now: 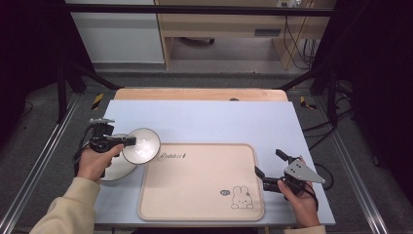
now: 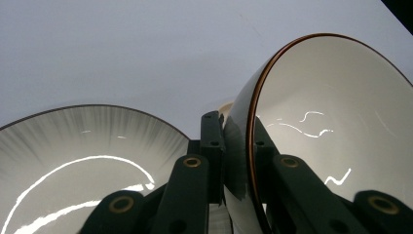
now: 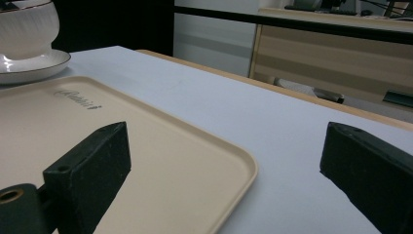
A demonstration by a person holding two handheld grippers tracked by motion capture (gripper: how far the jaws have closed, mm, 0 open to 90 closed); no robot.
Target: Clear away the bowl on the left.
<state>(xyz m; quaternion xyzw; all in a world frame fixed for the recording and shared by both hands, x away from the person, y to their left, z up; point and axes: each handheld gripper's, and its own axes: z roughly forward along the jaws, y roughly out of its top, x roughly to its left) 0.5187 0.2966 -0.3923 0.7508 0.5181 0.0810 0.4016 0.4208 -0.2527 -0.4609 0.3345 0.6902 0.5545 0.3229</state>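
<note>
A white bowl [image 1: 142, 145] with a thin brown rim hangs tilted above the table's left side, just past the left edge of a beige tray [image 1: 195, 183]. My left gripper [image 1: 130, 141] is shut on the bowl's rim; in the left gripper view the jaws clamp the bowl wall [image 2: 331, 122] from both sides. Under the bowl lies a white plate [image 1: 116, 170], also close below in the left gripper view [image 2: 73, 146]. My right gripper [image 1: 269, 162] rests open by the tray's right edge with nothing between its jaws [image 3: 226, 146]. The right gripper view shows the bowl [image 3: 27, 24] over the plate [image 3: 34, 66] far off.
The tray [image 3: 146, 146] carries a rabbit drawing [image 1: 242, 197] and script lettering, and nothing lies on it. A pale blue mat [image 1: 209, 122] covers the table. Black frame posts stand at both sides, and a wooden cabinet is behind the table.
</note>
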